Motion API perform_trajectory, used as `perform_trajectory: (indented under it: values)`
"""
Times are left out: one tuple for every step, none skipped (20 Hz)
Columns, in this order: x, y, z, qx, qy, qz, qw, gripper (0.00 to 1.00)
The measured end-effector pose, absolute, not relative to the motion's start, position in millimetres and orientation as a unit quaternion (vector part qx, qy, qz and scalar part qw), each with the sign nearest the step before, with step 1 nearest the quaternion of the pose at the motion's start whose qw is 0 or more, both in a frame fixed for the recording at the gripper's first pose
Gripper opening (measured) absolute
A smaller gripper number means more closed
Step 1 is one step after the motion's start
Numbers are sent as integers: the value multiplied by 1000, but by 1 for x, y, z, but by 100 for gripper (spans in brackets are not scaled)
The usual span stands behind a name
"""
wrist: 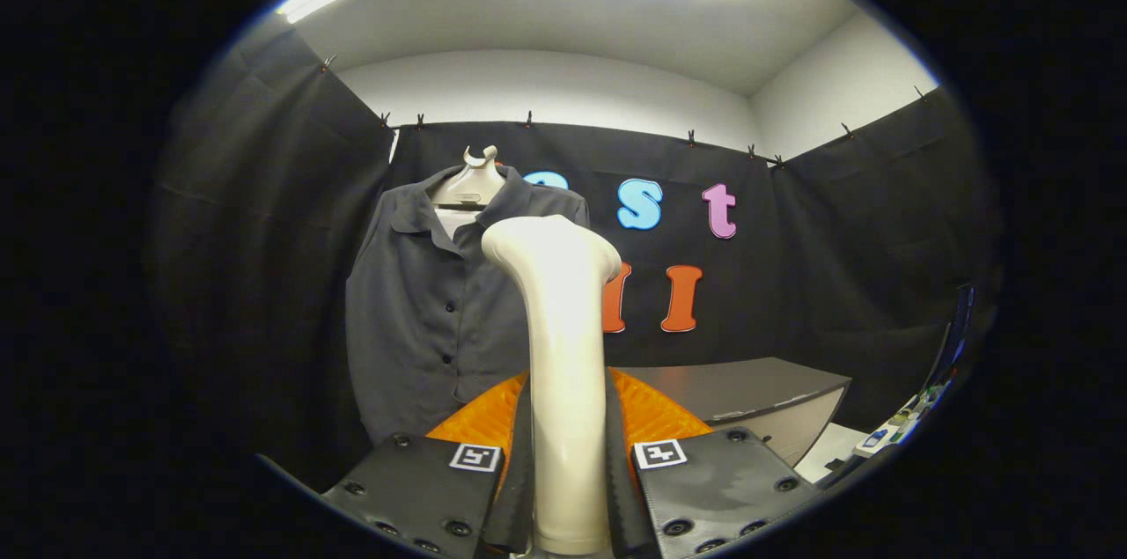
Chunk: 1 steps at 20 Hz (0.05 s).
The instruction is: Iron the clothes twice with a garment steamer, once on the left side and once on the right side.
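A cream garment steamer (563,365) stands upright between my two fingers, its handle pressed on both sides by the black pads and its head curving away at the top. My gripper (568,444) is shut on that handle. Beyond the steamer a dark grey buttoned shirt (431,312) hangs on a pale hanger (471,180) against the booth's black wall. The steamer head sits in front of the shirt's right half and hides part of it. The gap between head and cloth cannot be judged.
A grey table (748,392) stands beyond the fingers to the right, with a white sheet (832,453) and small items (907,418) at its right. Black cloth walls close in left, back and right.
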<state>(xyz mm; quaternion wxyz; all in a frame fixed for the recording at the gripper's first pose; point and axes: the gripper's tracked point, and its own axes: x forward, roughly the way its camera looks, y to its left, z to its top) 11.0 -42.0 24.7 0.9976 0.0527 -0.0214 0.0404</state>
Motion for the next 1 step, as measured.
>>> perform_trajectory:
  values:
    - [11, -41, 24, 53, -21, 41, 998, 41]
